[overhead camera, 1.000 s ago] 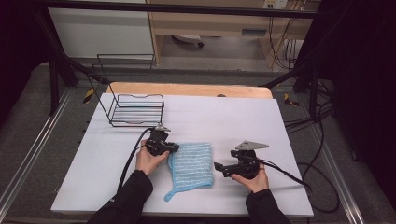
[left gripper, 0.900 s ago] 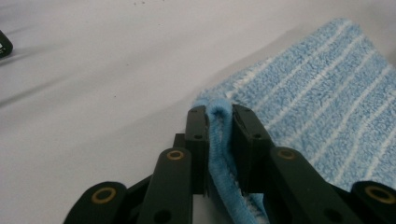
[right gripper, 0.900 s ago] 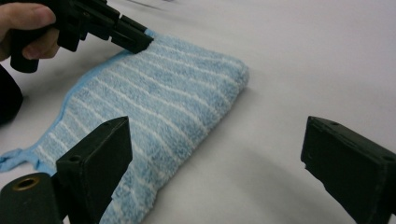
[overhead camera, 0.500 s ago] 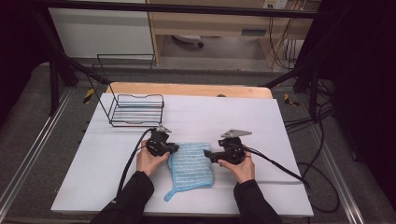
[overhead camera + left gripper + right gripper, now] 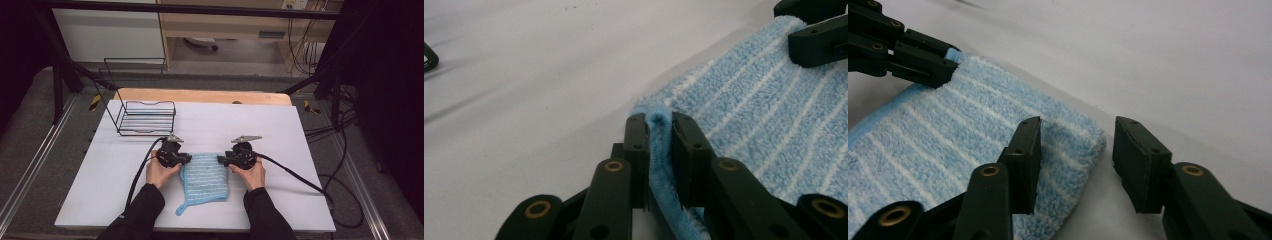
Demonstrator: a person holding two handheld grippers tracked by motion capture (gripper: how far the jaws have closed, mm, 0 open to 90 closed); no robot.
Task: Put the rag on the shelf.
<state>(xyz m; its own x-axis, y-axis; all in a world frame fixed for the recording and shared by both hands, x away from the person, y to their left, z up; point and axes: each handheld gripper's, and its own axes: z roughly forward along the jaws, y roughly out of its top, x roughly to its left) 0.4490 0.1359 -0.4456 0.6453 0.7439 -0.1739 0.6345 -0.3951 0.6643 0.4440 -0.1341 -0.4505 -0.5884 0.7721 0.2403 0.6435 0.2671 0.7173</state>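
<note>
One light-blue terry cloth with white stripes (image 5: pixel 205 175) is lying flat near the front edge of the white table (image 5: pixel 300 130), about midway between its left and right edges, with a small hanging loop trailing from the cloth's front left corner.

Left gripper (image 5: pixel 658 125): its two black jaws are pinching the cloth's far left corner, a fold of pile standing up between the pads. In the high view it is sitting at that corner (image 5: pixel 186 159).

Right gripper (image 5: pixel 1075 150): its jaws are standing apart, straddling the cloth's far right corner; one pad is resting over the pile, the other is on the bare table just beside the hem. Nothing is clamped yet. In the high view it is sitting at that corner (image 5: pixel 222 159).

Step in hand, as judged: taking hold of the two far corners, presumably to lift or fold the cloth. One corner is secured, the other is being lined up.

Next move calls for: sliding the outer pad under the hem and closing on the corner, catching enough pile not to slip, then raising both corners together so the cloth is not skewing.

One black wire basket (image 5: pixel 145 119) is standing well apart, toward the far left corner of the table.
</note>
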